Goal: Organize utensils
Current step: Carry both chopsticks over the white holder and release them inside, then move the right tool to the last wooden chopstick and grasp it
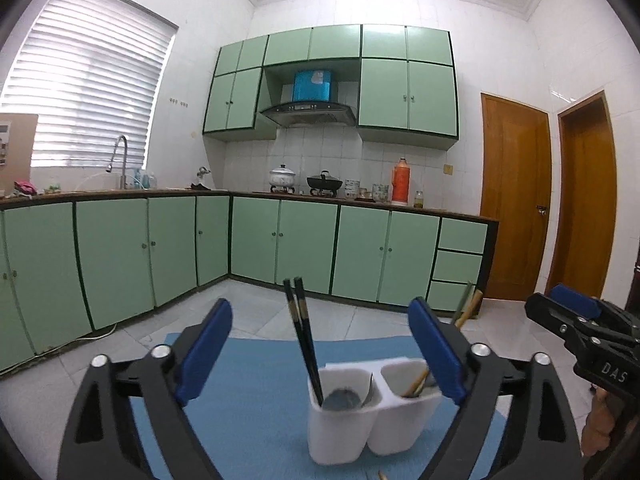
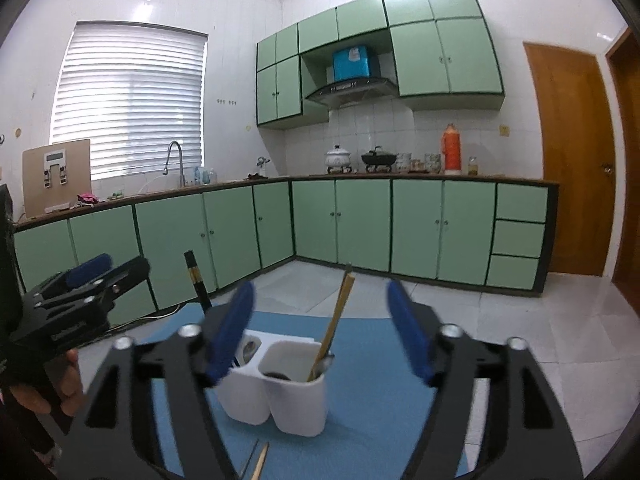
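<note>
Left wrist view shows your left gripper (image 1: 322, 354) spread wide with nothing between its blue pads. Just beyond stands a white two-compartment holder (image 1: 362, 424) on a blue mat (image 1: 256, 368). Its left cup holds black chopsticks (image 1: 302, 332) leaning upright and what may be a spoon bowl; the right cup holds wooden chopsticks (image 2: 334, 330). Your right gripper (image 2: 322, 330) likewise stands released, framing the holder without touching. Smooth plastic holder, soft-looking mat. Farther off, green cabinets (image 1: 304, 248) line the tiled kitchen.
</note>
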Tool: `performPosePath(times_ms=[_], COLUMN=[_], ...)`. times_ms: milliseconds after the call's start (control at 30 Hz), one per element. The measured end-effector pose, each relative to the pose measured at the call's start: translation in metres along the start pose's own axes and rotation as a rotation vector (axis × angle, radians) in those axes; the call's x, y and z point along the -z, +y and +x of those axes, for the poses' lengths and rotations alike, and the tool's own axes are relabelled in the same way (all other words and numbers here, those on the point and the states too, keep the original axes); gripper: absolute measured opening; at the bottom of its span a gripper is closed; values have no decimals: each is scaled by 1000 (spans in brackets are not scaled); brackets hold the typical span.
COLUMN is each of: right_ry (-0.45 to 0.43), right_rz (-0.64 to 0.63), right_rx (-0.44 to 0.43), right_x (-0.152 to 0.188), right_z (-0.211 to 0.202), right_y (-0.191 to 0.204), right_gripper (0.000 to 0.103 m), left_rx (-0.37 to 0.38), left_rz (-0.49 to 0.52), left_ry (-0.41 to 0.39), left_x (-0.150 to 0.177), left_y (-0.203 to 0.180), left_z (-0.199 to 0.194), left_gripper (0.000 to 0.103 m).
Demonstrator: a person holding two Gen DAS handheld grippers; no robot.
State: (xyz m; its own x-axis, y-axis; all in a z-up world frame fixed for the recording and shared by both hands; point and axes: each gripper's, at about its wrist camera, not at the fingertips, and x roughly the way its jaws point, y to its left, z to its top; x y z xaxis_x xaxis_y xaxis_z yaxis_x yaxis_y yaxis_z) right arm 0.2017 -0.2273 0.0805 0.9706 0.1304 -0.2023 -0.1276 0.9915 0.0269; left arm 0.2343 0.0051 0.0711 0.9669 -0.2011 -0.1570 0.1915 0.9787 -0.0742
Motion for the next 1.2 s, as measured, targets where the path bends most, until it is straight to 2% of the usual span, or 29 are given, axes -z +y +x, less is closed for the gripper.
performPosePath(times_ms=[67,233,800,967,1200], right_ry=[-8,9,156,199,202], right_rz=[-4,-5,30,9,-8], right_rx=[4,0,24,27,37], right_x=[9,36,167,199,229], right_z=[-15,-44,-108,-112,-119], right_y=[2,7,41,57,75], right_gripper=[83,88,88,78,63], left_rx=[-9,-26,-114,-140,-168], left_rz=[7,30,42,61,63], left_ry=[-3,23,178,214,235], left_x=[7,32,140,163,183], left_y=[-1,-3,3,5,9], left_z=[-14,-42,-114,-125,-135], left_gripper=[94,96,97,97,97])
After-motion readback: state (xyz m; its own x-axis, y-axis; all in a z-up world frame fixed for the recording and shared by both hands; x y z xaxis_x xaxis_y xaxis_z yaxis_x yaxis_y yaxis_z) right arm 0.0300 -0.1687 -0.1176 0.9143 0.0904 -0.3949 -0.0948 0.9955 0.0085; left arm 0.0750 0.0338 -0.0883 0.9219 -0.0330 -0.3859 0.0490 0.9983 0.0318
